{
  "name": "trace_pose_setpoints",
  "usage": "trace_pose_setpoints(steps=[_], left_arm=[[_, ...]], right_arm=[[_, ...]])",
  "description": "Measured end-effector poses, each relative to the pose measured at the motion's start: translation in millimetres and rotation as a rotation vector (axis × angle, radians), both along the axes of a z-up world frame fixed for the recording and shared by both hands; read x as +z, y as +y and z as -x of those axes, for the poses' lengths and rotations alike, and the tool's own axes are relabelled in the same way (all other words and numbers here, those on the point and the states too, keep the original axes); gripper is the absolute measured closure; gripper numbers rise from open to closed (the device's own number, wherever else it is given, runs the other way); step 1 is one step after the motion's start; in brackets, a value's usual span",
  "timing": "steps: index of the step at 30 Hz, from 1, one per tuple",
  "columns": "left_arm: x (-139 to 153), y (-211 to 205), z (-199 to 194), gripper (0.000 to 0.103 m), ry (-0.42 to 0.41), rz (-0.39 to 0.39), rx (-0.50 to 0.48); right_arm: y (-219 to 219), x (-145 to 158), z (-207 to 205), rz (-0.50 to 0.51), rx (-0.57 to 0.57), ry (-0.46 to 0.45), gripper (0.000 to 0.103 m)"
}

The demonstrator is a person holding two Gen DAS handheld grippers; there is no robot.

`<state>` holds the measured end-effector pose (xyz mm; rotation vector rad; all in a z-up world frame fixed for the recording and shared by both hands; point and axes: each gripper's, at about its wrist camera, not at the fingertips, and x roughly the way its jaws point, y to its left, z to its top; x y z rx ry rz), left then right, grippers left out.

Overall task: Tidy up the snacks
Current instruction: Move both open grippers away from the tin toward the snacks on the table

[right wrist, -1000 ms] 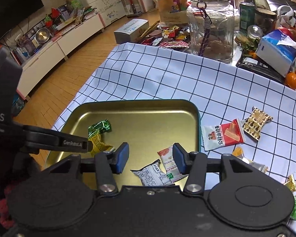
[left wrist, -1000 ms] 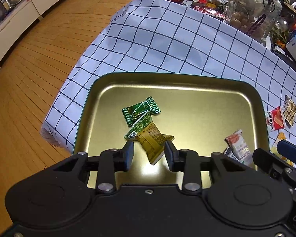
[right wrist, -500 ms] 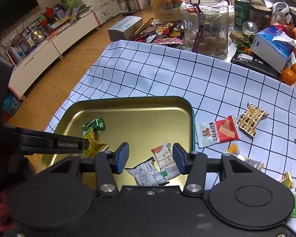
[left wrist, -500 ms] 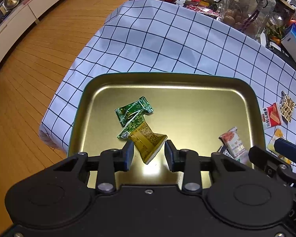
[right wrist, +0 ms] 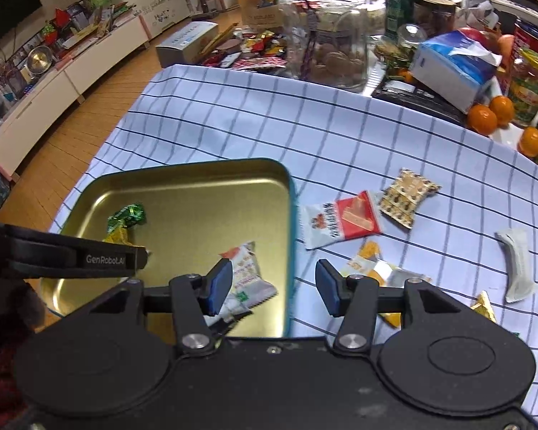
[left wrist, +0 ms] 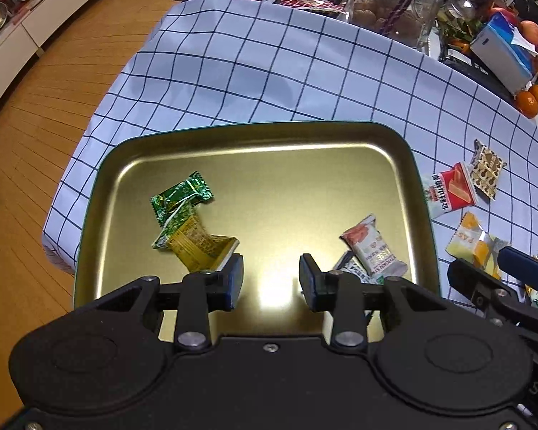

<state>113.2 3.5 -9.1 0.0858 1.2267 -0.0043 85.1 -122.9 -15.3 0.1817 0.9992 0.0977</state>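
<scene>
A gold metal tray [left wrist: 269, 136] [right wrist: 197, 179] lies on the checked tablecloth. In it are a green wrapped candy [left wrist: 181, 197] [right wrist: 127, 215], a yellow-green packet [left wrist: 197, 245] and a white-and-pink packet [left wrist: 371, 251] [right wrist: 249, 276]. My left gripper [left wrist: 270, 279] hovers open over the tray's near middle with nothing between its fingers. My right gripper [right wrist: 274, 288] hangs over the tray's right rim, its jaws opening and empty. On the cloth beside the tray lie a red-and-white packet [right wrist: 340, 224] [left wrist: 448, 195], a brown patterned packet [right wrist: 407, 195] and an orange packet [right wrist: 367, 268].
A white sachet [right wrist: 516, 265] lies further right on the cloth. A glass jar [right wrist: 326, 36], a tissue box [right wrist: 455, 64], oranges [right wrist: 491, 114] and tins crowd the far side of the table. The cloth's left edge drops to a wooden floor [left wrist: 36, 125].
Both grippers have shifted right: the left one's fingers moved off the yellow-green packet to the tray's middle, the right one moved from above the white-and-pink packet to the tray's right rim and widened slightly.
</scene>
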Motion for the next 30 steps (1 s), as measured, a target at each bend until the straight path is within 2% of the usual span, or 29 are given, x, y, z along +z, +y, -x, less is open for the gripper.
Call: trace_pose_setpoints(steps=[14,20,22,25,27,30], left_arm=[[-2.3,-58.4,9.2,0.058,-0.018,0.026,-0.135],[-6.1,-73.7,13.8,0.058,-0.015,0.015,-0.178],[-6.6,-77.8,14.6,0.058,-0.008,0.017,-0.188],[-4.4,-86.7,14.8,0.059,0.009,0.029,-0.222],[0.9,-94.3,14.4,0.059,-0.001,0.033,-0.247],[6.9,-109.3,7.1,0.059,-0.018,0.029,-0.273]], right_arm=[[-92.7,-6.1,17.8,0.035,-0.239,0.049,0.047],[-126.9,-15.6,26.3,0.058,-0.353,0.141,0.046],[-137.4,-22.1,27.5,0.027,-0.388,0.191,0.046],[-152.0,-30.0,30.0,-0.076,-0.429,0.241,0.046],[-158.1,-32.7,30.1,-0.121,-0.447,0.258,0.046],[-160.0,-31.5,29.4,-0.134,-0.466,0.255,0.045]])
